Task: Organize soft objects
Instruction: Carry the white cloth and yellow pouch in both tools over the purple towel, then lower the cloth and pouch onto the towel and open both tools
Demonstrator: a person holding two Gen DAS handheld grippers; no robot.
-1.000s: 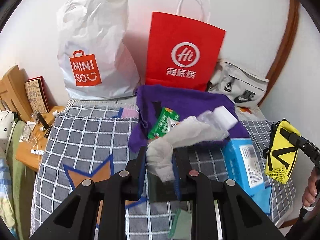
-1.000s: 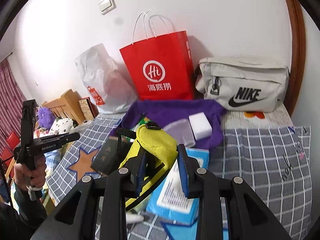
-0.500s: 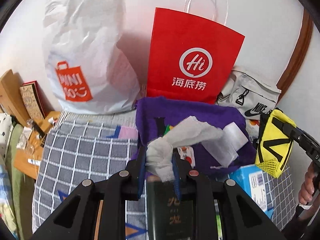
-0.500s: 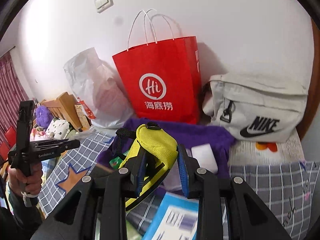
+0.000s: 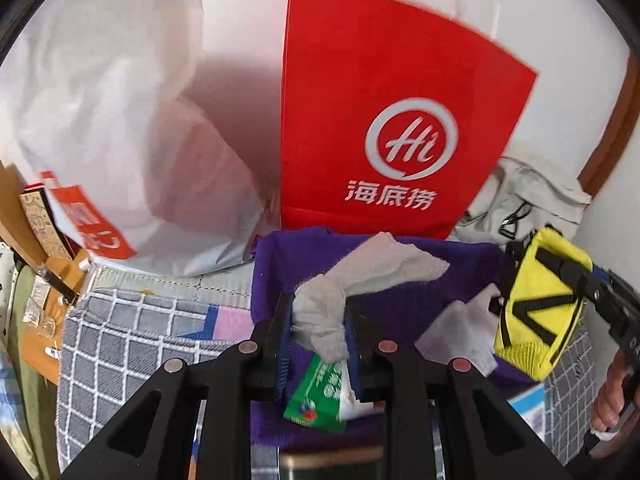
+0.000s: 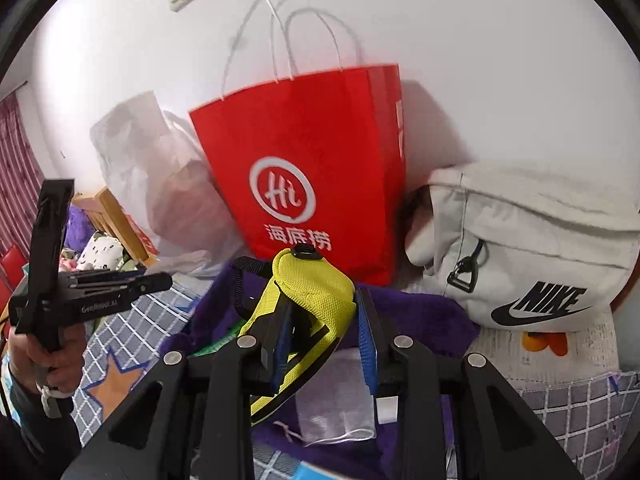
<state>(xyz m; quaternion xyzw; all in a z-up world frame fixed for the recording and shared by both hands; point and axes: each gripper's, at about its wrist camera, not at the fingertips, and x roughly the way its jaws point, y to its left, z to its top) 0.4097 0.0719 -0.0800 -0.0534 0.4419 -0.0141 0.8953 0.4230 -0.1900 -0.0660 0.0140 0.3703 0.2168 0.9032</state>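
left gripper (image 5: 318,326): pads pinch a crumpled white gauze cloth (image 5: 360,280), bunched at the jaws, its long end fanning up-right over a purple fleece blanket (image 5: 460,300). right gripper (image 6: 322,340): pads clamp a yellow mesh pouch with black straps (image 6: 312,292), rounded end upward, long axis slanting down-left. behind: red paper carrier bag (image 6: 312,168), grey nike bag (image 6: 520,248).

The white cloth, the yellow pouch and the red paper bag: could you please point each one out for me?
white cloth (image 5: 320,312), left wrist view, on the bunched part between the claw's fingers.
yellow pouch (image 6: 316,284), right wrist view, on its mesh top.
red paper bag (image 5: 360,80), left wrist view, on the plain front above the logo.
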